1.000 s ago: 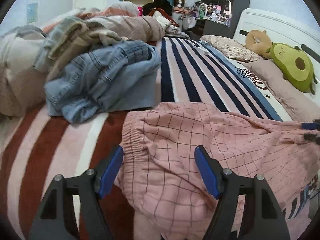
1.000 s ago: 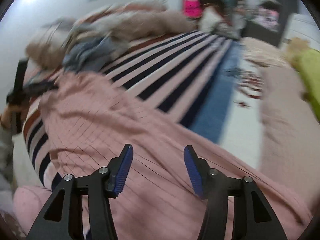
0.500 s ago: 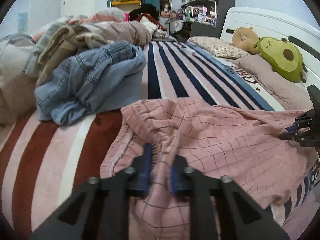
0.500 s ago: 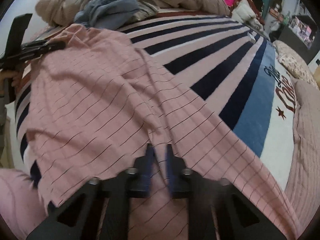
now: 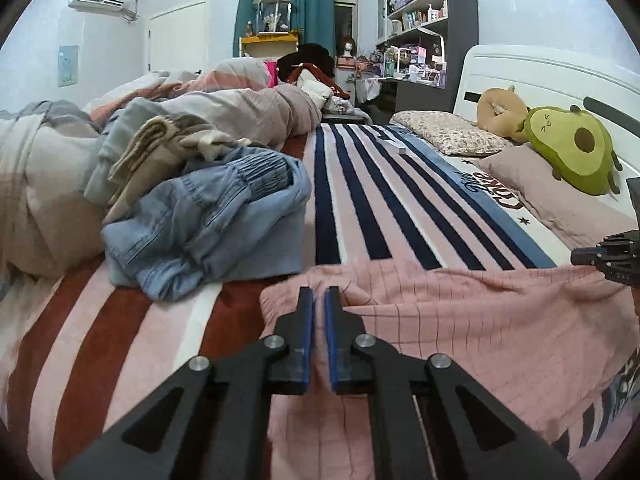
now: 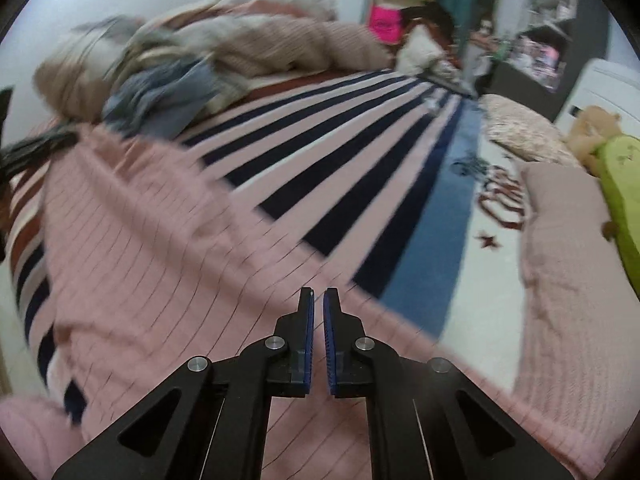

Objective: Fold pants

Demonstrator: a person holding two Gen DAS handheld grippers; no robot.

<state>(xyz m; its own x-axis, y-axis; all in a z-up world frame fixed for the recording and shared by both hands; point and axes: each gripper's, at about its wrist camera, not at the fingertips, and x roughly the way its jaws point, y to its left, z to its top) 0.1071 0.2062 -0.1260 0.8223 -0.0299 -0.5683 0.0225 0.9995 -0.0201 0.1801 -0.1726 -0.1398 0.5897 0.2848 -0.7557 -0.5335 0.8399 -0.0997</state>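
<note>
Pink checked pants [image 5: 480, 320] lie spread across the near part of the striped bed cover [image 5: 380, 208]. My left gripper [image 5: 319, 292] is closing its last bit, its blue pads pinching a fold of the waistband end, which is pulled up a little. My right gripper [image 6: 319, 292] is also finishing its closing, with the far edge of the pants [image 6: 140, 260] pinched between its pads. Each gripper shows in the other's view: the right gripper [image 5: 612, 260] at the right edge, the left gripper [image 6: 36, 148] at the left edge. The right wrist view is blurred.
A heap of blue denim [image 5: 208, 220] and crumpled bedding [image 5: 240, 112] fills the left side of the bed. Pillows [image 5: 560, 196], an avocado plush [image 5: 572, 148] and the white headboard [image 5: 540, 72] line the right side. Shelves stand beyond the bed.
Both grippers went from wide open over the pants to shut on pinched fabric. The left one has since risen, lifting the waistband; the right one has swung and its view blurs.
</note>
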